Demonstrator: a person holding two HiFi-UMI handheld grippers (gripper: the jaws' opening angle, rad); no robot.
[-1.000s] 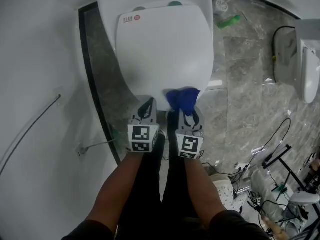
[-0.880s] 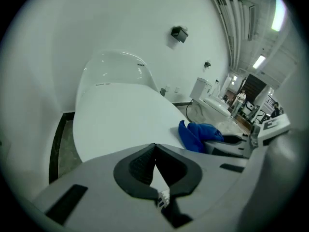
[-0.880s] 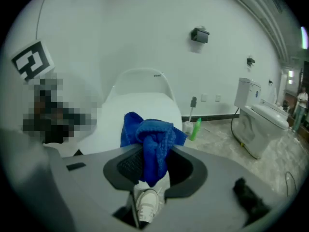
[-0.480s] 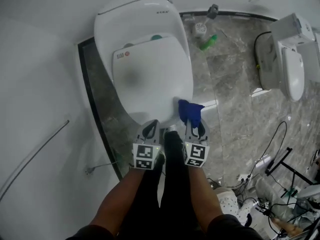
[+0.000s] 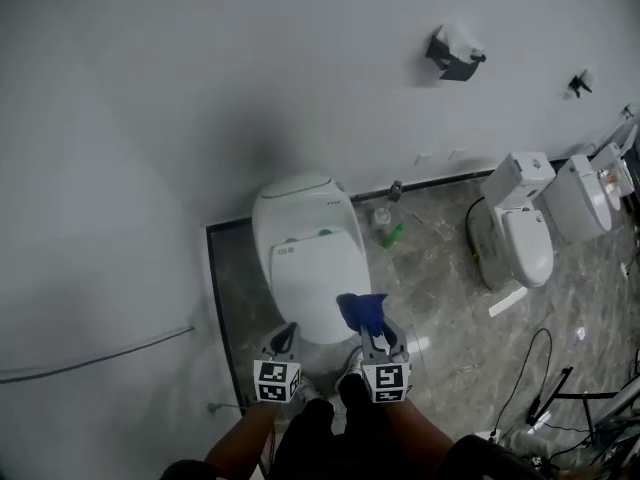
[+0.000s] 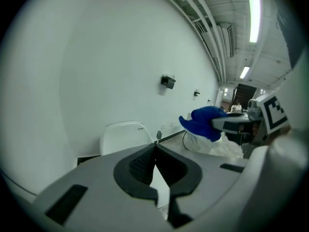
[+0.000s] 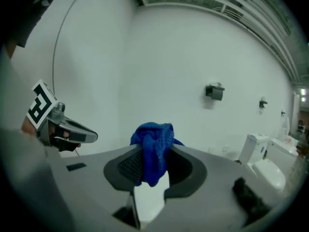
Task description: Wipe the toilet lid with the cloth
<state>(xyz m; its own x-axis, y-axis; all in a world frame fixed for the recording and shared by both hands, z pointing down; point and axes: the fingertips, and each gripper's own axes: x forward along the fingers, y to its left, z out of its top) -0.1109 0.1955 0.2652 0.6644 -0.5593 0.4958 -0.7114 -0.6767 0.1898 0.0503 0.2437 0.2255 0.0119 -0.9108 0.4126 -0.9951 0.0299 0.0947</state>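
The white toilet with its lid (image 5: 315, 278) down stands against the wall, far below both grippers in the head view. A crumpled blue cloth (image 5: 362, 311) (image 7: 153, 149) is pinched in my right gripper (image 5: 372, 330) (image 7: 154, 166), which is shut on it and held high above the lid's near right edge. The cloth (image 6: 205, 123) also shows at the right of the left gripper view. My left gripper (image 5: 285, 340) (image 6: 154, 149) is shut with nothing between its jaws, raised beside the right one.
A dark strip (image 5: 222, 298) runs along the floor left of the toilet. A green bottle (image 5: 392, 234) lies by the wall. Other white toilets (image 5: 525, 230) stand to the right, with cables (image 5: 530, 363) on the grey floor. A black holder (image 5: 455, 56) hangs on the wall.
Both grippers and the head view have risen far up from the toilet lid. The cloth stays in the right gripper. The toilet looks much smaller now and the wall fills the view.
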